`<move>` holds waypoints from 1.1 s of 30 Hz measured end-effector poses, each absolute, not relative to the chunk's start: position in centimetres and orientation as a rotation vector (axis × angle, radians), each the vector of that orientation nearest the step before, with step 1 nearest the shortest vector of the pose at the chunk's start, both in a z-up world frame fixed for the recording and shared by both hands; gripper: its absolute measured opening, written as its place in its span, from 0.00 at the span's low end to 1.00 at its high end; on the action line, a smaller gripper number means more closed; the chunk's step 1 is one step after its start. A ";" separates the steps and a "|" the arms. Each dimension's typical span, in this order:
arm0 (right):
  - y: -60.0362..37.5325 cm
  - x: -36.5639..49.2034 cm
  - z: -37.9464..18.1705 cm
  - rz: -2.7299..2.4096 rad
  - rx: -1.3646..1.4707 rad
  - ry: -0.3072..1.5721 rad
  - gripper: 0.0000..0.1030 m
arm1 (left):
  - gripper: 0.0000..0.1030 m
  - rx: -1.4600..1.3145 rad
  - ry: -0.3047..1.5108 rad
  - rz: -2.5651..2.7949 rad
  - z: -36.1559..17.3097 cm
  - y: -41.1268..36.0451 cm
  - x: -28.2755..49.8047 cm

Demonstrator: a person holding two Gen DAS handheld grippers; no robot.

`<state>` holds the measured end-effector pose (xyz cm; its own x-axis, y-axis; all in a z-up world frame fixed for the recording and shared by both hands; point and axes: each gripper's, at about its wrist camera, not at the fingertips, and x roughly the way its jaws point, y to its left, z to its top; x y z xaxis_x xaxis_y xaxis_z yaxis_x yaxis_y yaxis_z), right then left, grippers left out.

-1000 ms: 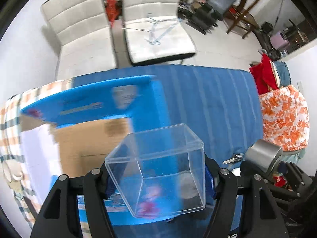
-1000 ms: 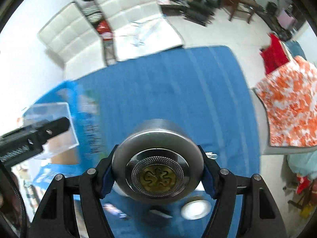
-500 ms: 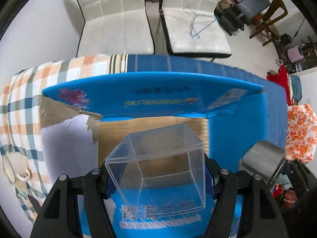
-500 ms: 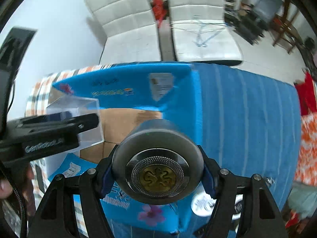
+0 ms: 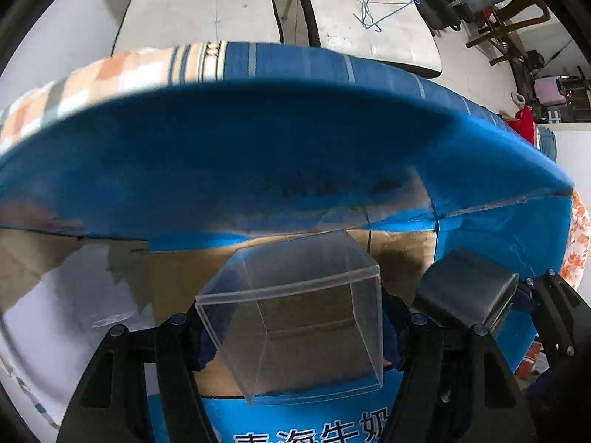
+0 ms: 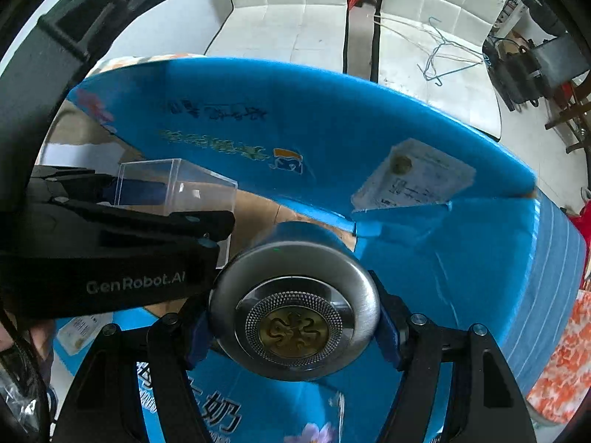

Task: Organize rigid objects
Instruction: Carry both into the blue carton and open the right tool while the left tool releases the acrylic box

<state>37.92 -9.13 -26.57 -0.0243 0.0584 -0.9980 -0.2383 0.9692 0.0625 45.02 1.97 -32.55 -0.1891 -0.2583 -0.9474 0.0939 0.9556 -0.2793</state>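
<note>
Left wrist view: the left gripper (image 5: pixel 295 332) is clamped on a clear, cube-shaped plastic box (image 5: pixel 299 313), held between both fingers. Compared with half a second ago, the blue printed cardboard carton (image 5: pixel 258 170) fills far more of the view; its far flap now spans nearly the full width and the box sits over the carton's brown interior floor (image 5: pixel 177 280), where earlier it hung above the near edge. The striped blue tablecloth (image 5: pixel 332 64) shows only as a narrow band beyond the far flap. At right, the round metal tin appears side-on as a dark block (image 5: pixel 465 289), nearer the clear box than before. Right wrist view: the right gripper (image 6: pixel 295 328) grips the round brushed-metal tin with a gold embossed lid (image 6: pixel 293 310), fingers closed against its sides. The tin has advanced over the carton's opening, near the right-hand wall; a white shipping label (image 6: pixel 413 177) on the far flap is now larger. The left gripper and clear box lie just beside the tin at left.
</note>
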 end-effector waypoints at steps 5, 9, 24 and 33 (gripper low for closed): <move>-8.7 38.3 -27.2 0.226 -0.132 1.582 0.72 | 0.65 -0.153 1.736 -0.314 -32.6 2.1 45.0; -8.8 38.7 -27.6 0.227 -0.113 1.593 0.72 | 0.65 -0.185 1.762 -0.306 -32.9 2.5 45.0; -8.5 39.5 -27.9 0.190 -0.059 1.577 0.84 | 0.85 -0.212 1.777 -0.275 -30.6 3.6 44.9; -9.1 36.8 -25.4 0.113 -0.013 1.576 0.91 | 0.92 -0.051 1.695 -0.210 -26.3 4.2 43.2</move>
<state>36.84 -9.05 -25.43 -0.0089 0.0631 -0.9980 -0.0803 0.9947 0.0636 43.23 4.22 -26.30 -0.1361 -0.1552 -0.9785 0.0882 0.9818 -0.1680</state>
